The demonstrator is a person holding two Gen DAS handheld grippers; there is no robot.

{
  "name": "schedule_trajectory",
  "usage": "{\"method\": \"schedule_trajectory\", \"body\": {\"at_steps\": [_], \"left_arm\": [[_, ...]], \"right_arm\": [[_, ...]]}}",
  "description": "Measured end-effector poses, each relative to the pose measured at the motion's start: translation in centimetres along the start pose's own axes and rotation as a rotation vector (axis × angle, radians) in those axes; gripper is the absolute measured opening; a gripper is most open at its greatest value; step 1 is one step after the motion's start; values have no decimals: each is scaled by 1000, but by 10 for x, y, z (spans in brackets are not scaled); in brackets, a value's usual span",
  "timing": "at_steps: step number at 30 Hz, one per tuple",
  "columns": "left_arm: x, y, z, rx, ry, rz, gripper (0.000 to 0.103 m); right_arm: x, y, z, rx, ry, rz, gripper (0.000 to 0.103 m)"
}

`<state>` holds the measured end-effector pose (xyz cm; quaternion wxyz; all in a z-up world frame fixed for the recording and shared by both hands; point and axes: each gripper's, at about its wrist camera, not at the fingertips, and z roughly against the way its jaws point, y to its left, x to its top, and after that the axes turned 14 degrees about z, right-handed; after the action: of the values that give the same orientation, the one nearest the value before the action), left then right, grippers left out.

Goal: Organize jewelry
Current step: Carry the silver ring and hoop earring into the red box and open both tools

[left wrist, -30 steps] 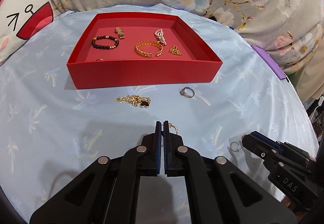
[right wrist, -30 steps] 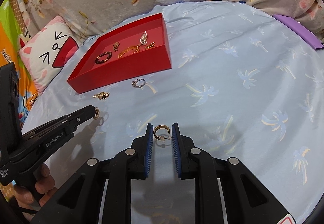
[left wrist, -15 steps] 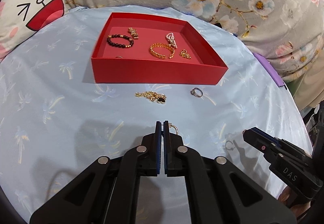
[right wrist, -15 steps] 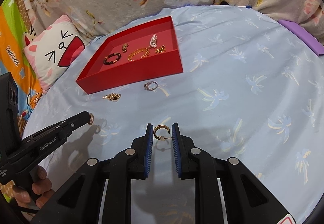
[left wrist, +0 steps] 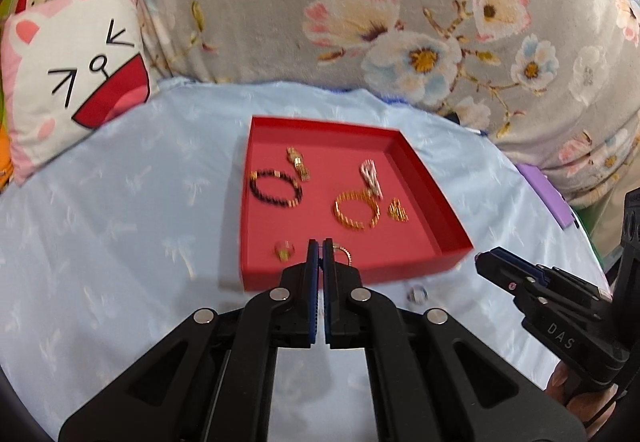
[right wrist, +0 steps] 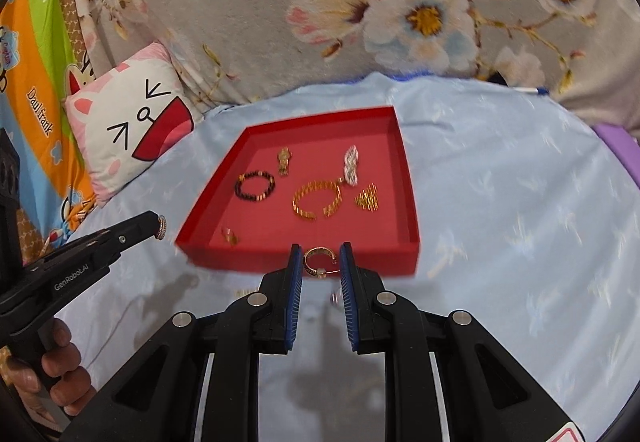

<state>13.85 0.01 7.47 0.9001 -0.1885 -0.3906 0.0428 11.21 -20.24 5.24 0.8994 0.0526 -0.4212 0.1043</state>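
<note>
Two held pieces near a shallow red square cardboard tray (right wrist: 404, 182): risks and surroundings.

Pale blue palm-print cloth (right wrist: 520, 234): soft, so a dropped piece would likely bounce or sink into a fold. Tray: already holds a black bead bracelet (right wrist: 255, 185), a gold link bracelet (right wrist: 316, 198) and smaller gold bits; its near wall stands between both grippers and the floor, so a low release would probably strike the wall and fall outside. Left gripper (left wrist: 320, 248): jaws nearly closed, pinching a thin gold band ring (right wrist: 161, 227) by its edge, a hold that may slip. Right gripper (right wrist: 319, 262): jaws partly apart, spanning an open gold hoop earring (right wrist: 318, 260), loosely seated by the look of it. Small ring (left wrist: 416, 294): on the cloth, near the tray's front wall, blurred.
</note>
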Motion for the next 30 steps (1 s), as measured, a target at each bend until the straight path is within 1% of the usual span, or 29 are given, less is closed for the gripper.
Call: {"method": "schedule_trajectory", "body": {"at_steps": [4,6,9,13,19,23,26,27,28,29,30], "left_arm": [[22,-2,-24,9,-8,0,1],[29,-3,-42,20,-1,-1,1],[34,-2,-67,36,24,4,1],[33,0,-89,50,46,8,1],[30,1,-110,74,68,1,1],[31,2,-115,82,67,2,1],[32,2,-116,94,58,-2,2],[32,2,-115,100,55,-1,4],[33,2,-115,106,50,1,12],[33,2,-113,111,44,4,24],[34,3,-111,118,36,7,29]], "right_arm": [[21,-7,-33,10,15,-13,18],[27,-9,-49,-2,28,-10,18],[30,-16,-69,-1,51,-24,18],[31,-21,-91,1,75,-23,18],[29,-22,-109,-3,91,-19,18],[30,-23,-113,-6,85,-15,18],[30,-22,-111,-12,76,-14,23],[31,-22,-110,-13,75,-15,25],[31,-22,-109,-14,72,-16,30],[31,-21,-106,-15,64,-16,33],[32,-20,-101,-21,55,-15,36]]}}
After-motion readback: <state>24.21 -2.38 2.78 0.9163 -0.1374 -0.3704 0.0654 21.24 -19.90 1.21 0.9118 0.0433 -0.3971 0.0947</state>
